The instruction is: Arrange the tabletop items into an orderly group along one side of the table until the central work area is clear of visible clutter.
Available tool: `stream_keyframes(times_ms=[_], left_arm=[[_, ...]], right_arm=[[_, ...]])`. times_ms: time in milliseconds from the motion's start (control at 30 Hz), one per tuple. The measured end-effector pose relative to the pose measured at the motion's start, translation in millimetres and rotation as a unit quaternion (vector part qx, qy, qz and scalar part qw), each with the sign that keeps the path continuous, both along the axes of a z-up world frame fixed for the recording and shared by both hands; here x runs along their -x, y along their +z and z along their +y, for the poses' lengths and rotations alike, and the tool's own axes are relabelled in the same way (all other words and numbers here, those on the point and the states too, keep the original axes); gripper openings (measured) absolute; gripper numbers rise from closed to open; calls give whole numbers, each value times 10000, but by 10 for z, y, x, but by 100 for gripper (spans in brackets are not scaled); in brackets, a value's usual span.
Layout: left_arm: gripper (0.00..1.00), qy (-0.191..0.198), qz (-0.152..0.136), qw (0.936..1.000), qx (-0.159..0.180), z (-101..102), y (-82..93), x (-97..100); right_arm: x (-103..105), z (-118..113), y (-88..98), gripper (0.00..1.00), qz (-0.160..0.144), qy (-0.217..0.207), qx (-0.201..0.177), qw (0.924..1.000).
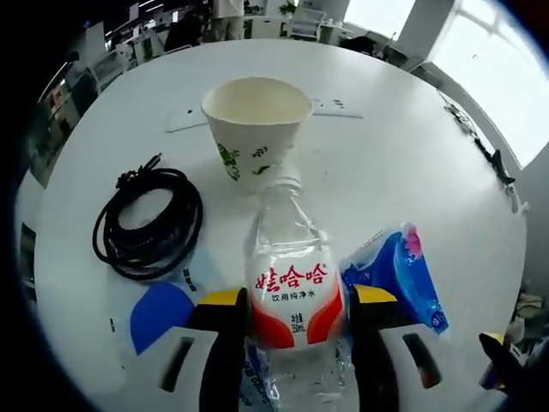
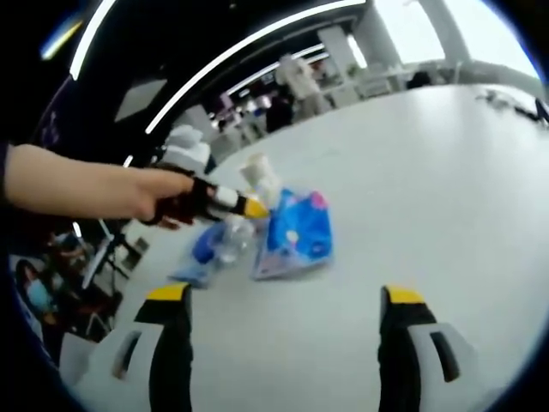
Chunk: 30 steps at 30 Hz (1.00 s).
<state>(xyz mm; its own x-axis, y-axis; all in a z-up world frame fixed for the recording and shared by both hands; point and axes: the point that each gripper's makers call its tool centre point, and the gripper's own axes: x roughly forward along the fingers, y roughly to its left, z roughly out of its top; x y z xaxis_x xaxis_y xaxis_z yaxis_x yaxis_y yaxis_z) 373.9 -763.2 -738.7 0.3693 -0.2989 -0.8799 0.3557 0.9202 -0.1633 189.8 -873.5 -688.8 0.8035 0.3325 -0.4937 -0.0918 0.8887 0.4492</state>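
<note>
1. The water bottle [image 1: 293, 283] is the item in hand: a clear plastic bottle with a red and white label, lying between the fingers of the left gripper [image 1: 293, 311], which are closed on its body at the label. Its neck points away from the gripper toward the paper cup [image 1: 256, 127].

2. In the left gripper view one black, yellow-tipped finger presses each side of the label; the bottle's lower part runs back between them. I cannot tell whether it is lifted or resting on the worktop [image 1: 412, 154].

3. The paper cup stands upright just beyond the bottle's neck, toward the middle of the worktop. Whether they touch I cannot tell.

4. A blue tissue packet [image 1: 396, 273] lies just beside the bottle on one side. A coiled black cable [image 1: 147, 223] lies on the other side, nearer the worktop's edge, with a blue round sticker [image 1: 159, 316] close by.

5. A flat white power strip [image 1: 330, 106] lies behind the cup, toward the far edge.

6. The right gripper [image 2: 287, 313] has its fingers spread apart with nothing between them, over bare worktop well apart from the bottle.

7. In the right gripper view a person's hand [image 2: 137, 193] holds the left gripper by the bottle and packet.

8. Progress, as I judge it: early. The items sit loosely together but no neat row runs along an edge; the cup, cable, packet and bottle all seem yet to be placed.
</note>
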Motion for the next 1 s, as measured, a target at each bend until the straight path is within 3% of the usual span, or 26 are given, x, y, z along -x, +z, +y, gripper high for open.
stream_keyframes(times_ms=[267,500,833,1000], left_arm=[[41,9,50,10000,-81,6,-13,-2],[39,-173,-131,9997,-85,-31,6,11],[38,-214,-196,9996,-33,-39,15,6],[38,-244,-378,9990,-49,-48,42,-8]], right_arm=[[-4,-6,-12,87,14,-34,-33,10000],[-47,-35,-36,87,112,-197,-138,9996],[-162,10,13,87,49,-132,-149,9998],[-228,34,38,87,27,-111,-171,9998]])
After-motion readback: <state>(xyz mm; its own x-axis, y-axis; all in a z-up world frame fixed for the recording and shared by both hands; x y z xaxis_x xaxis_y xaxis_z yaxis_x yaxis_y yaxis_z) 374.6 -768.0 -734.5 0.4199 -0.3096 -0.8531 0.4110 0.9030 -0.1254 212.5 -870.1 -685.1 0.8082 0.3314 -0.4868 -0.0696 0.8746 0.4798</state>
